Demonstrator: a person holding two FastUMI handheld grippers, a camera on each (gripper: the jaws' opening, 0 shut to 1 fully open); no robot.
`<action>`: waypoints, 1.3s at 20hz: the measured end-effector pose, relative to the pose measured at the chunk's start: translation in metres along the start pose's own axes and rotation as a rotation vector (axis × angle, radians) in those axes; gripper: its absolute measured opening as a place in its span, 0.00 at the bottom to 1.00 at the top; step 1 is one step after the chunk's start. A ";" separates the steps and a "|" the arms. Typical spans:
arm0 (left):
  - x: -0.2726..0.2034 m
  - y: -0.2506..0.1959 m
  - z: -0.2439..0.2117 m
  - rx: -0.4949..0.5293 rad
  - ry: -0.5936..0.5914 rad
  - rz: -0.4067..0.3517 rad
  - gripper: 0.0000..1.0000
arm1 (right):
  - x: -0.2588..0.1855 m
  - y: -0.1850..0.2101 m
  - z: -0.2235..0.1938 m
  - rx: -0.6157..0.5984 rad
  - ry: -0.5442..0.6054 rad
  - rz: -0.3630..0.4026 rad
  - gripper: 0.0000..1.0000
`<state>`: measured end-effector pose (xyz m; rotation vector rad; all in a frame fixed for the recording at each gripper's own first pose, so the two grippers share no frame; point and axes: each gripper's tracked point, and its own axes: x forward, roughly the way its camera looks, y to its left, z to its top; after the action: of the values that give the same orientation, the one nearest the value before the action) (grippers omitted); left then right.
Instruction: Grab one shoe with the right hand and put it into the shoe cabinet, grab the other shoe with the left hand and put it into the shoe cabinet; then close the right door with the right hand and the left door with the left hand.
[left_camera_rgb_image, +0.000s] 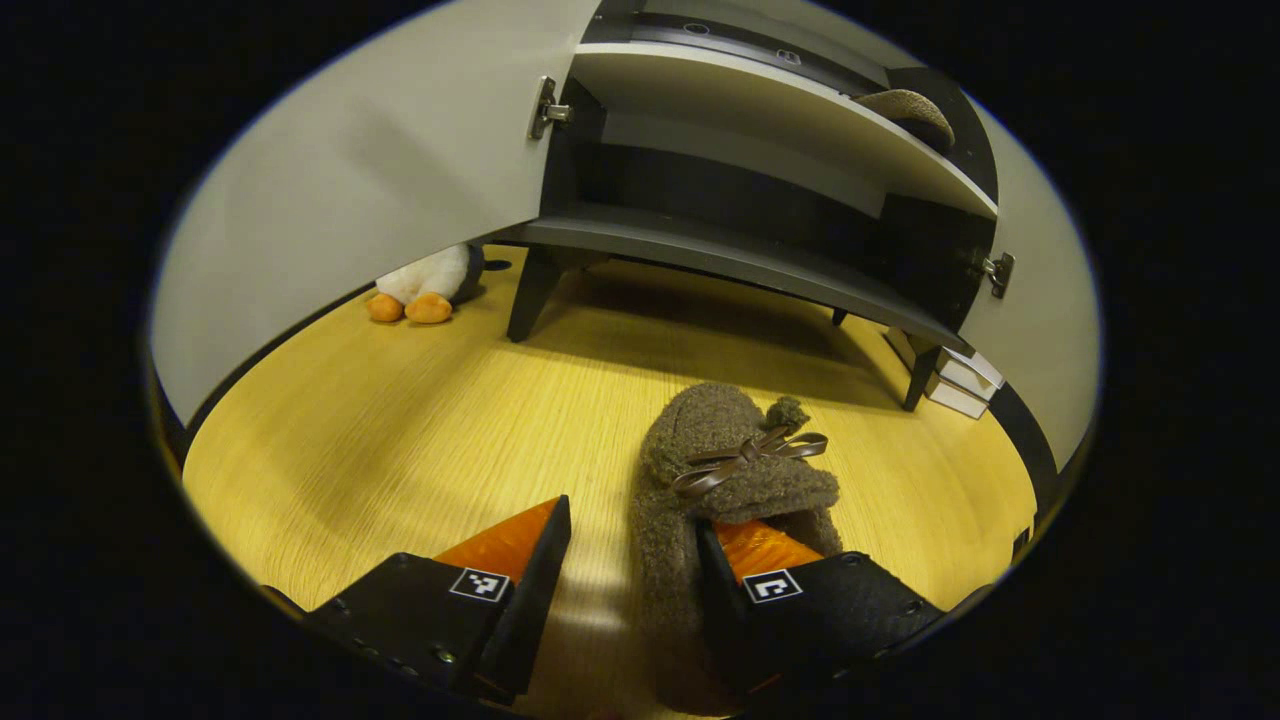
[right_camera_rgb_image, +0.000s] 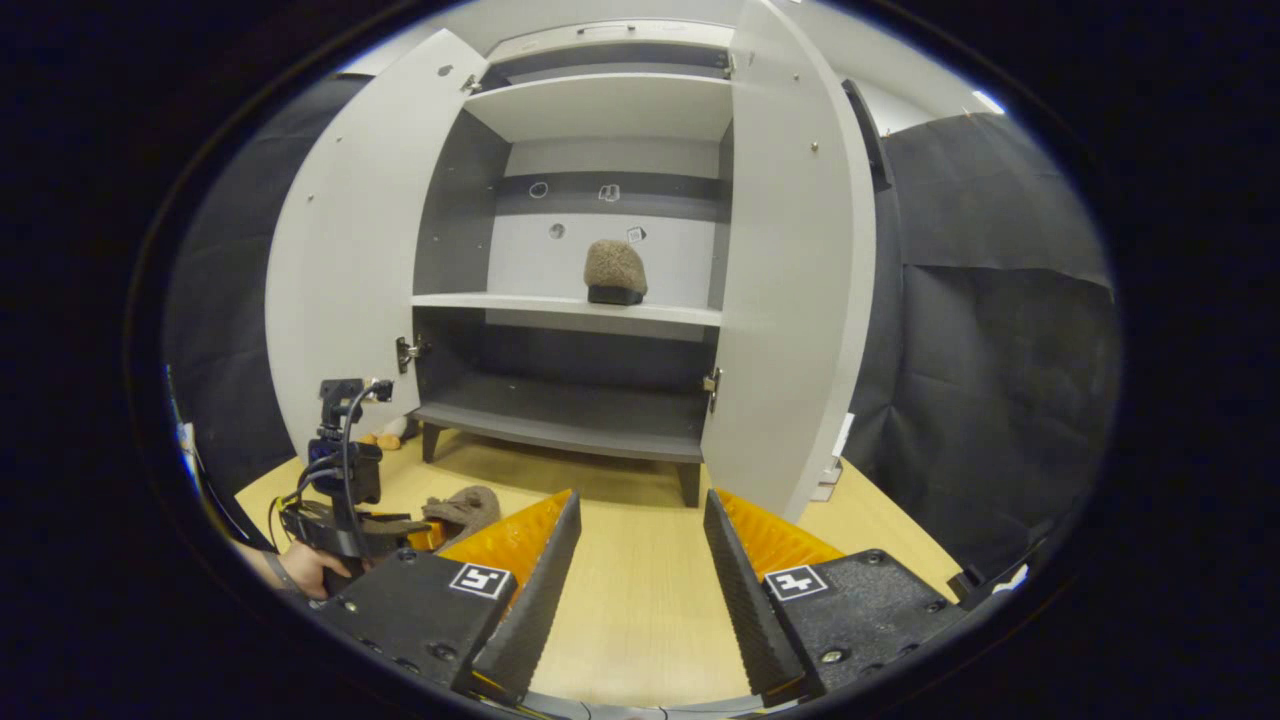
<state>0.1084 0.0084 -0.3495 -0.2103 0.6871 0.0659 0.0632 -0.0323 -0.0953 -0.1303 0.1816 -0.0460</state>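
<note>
The left gripper (left_camera_rgb_image: 630, 560) hangs low over the wooden floor (left_camera_rgb_image: 400, 450) with its jaws wide apart, holding nothing. A fuzzy brown slipper with a ribbon bow (left_camera_rgb_image: 730, 460) lies on the floor against the inside of its right finger, with that finger's tip at the slipper's opening; the other finger stands well clear of it. Ahead of this gripper stands the shoe cabinet (left_camera_rgb_image: 720, 255), both doors open, with a plush toy (left_camera_rgb_image: 425, 290) on the floor beyond its left door (left_camera_rgb_image: 360, 210).

The right gripper (right_camera_rgb_image: 640, 540) is also wide open and empty, facing the cabinet from farther back. Straight ahead, on the middle shelf (right_camera_rgb_image: 560, 305), sits the other slipper (right_camera_rgb_image: 614, 270). The right door (right_camera_rgb_image: 790, 270) stands open just ahead and to the right. Low to the left, a hand (right_camera_rgb_image: 300, 565) holds the left gripper beside the floor slipper.
</note>
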 end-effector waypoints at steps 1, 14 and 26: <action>0.000 -0.005 -0.002 -0.004 -0.005 -0.003 0.59 | 0.000 0.000 -0.001 -0.003 0.001 0.003 0.78; -0.111 -0.057 0.137 0.153 -0.280 -0.076 0.00 | 0.002 0.007 -0.006 0.027 -0.001 0.034 0.81; -0.115 -0.120 0.396 0.035 -0.444 -0.098 0.00 | -0.006 -0.003 0.009 0.055 -0.061 0.012 0.78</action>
<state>0.2816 -0.0230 0.0427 -0.1876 0.2348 0.0056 0.0591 -0.0337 -0.0851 -0.0756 0.1196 -0.0348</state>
